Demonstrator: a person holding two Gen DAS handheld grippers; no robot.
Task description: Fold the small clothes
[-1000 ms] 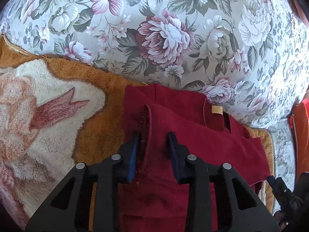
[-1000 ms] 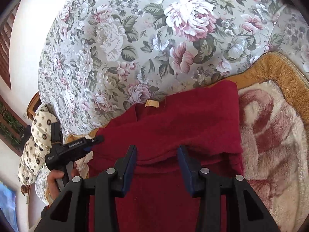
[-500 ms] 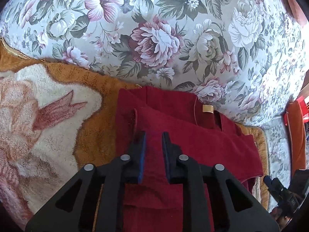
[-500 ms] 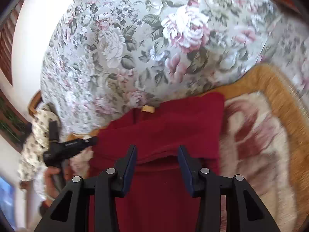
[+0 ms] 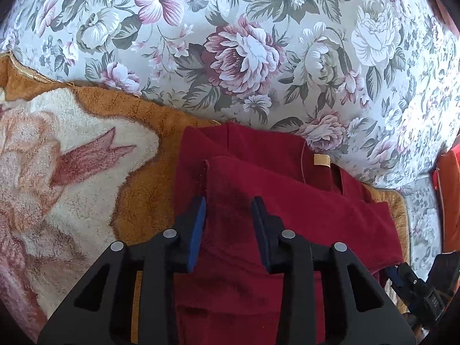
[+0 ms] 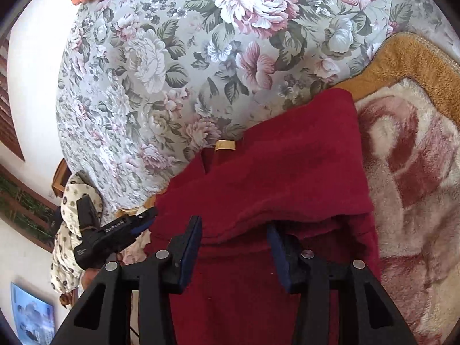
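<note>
Left wrist view: the left gripper (image 5: 228, 224) hangs over a dark red garment (image 5: 287, 215), its jaws apart with nothing between the blue pads (image 5: 198, 230). The garment lies partly folded on a fleecy orange-and-cream blanket (image 5: 72, 172), a flap doubled over its body; its far edge, toward 12 o'clock, reaches a flowered sheet (image 5: 244, 43). A tan label (image 5: 322, 160) sits at the neckline, toward 1 o'clock from the jaws. At 4 o'clock the other gripper shows at the garment's edge.

Right wrist view: the right gripper (image 6: 234, 240) has its jaws apart above the garment (image 6: 287, 172), the folded edge just beyond the pads (image 6: 189, 247). The blanket (image 6: 417, 158) lies at 3 o'clock, the sheet (image 6: 187, 57) at 12 o'clock. The left gripper (image 6: 143, 220) appears at 9 o'clock beside the garment's edge.
</note>
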